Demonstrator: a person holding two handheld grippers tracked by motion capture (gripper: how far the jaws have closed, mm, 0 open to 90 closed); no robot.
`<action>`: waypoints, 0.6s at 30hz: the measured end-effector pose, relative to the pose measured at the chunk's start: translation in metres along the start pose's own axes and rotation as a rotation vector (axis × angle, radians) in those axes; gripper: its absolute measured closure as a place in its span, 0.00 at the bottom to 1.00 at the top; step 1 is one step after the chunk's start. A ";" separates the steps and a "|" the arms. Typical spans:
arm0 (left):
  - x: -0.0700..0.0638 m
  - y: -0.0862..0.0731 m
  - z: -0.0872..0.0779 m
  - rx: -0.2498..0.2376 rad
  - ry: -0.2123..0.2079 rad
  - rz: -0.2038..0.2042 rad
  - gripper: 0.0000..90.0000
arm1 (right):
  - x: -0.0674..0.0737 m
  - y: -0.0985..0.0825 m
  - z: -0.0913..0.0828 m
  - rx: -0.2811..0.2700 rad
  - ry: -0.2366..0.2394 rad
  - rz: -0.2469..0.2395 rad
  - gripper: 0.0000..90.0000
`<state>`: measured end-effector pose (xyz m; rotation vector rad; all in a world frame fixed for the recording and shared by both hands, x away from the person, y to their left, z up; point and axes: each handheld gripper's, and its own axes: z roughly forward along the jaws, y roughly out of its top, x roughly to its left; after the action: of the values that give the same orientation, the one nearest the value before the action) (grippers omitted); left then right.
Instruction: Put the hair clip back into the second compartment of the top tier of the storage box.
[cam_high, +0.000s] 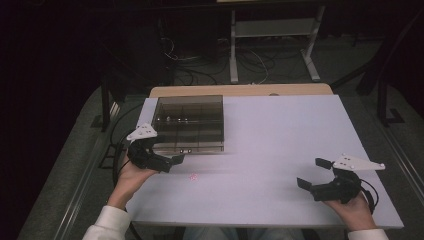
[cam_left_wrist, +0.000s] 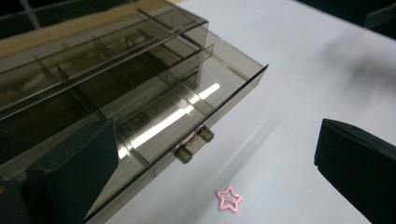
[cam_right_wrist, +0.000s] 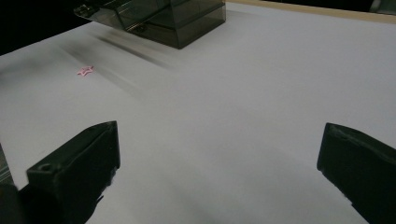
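A smoky see-through box (cam_high: 189, 122) with inner compartments stands at the table's back left. Its lower drawer (cam_left_wrist: 154, 126) juts out toward me, with a small knob handle (cam_left_wrist: 194, 144) on its front. A small pink star (cam_high: 193, 176) lies flat on the white table just in front of the drawer, also seen as the pink star (cam_left_wrist: 229, 199) and the pink star (cam_right_wrist: 85, 71). My left gripper (cam_high: 172, 161) is open beside the drawer's front left corner, nothing between its jaws. My right gripper (cam_high: 312, 173) is open over bare table at the front right, far from the star.
The white table top (cam_high: 280, 135) lies on a wooden table whose edge shows at the back. Beyond it are a metal stand (cam_high: 272, 45) and cables on the dark floor. Cables trail from both grippers.
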<state>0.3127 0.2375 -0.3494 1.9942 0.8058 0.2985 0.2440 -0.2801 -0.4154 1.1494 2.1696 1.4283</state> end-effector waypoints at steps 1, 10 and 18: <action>-0.001 -0.001 0.000 -0.005 0.006 0.005 0.00 | 0.000 0.000 0.000 0.001 -0.001 0.000 0.00; -0.007 -0.011 0.000 -0.021 0.036 0.012 0.00 | 0.000 0.000 0.000 0.002 -0.005 -0.001 0.00; -0.014 -0.022 0.007 -0.007 0.032 0.014 0.00 | 0.000 0.000 0.000 0.004 -0.004 -0.003 0.00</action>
<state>0.2967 0.2311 -0.3697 1.9936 0.8105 0.3416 0.2439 -0.2800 -0.4158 1.1496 2.1707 1.4202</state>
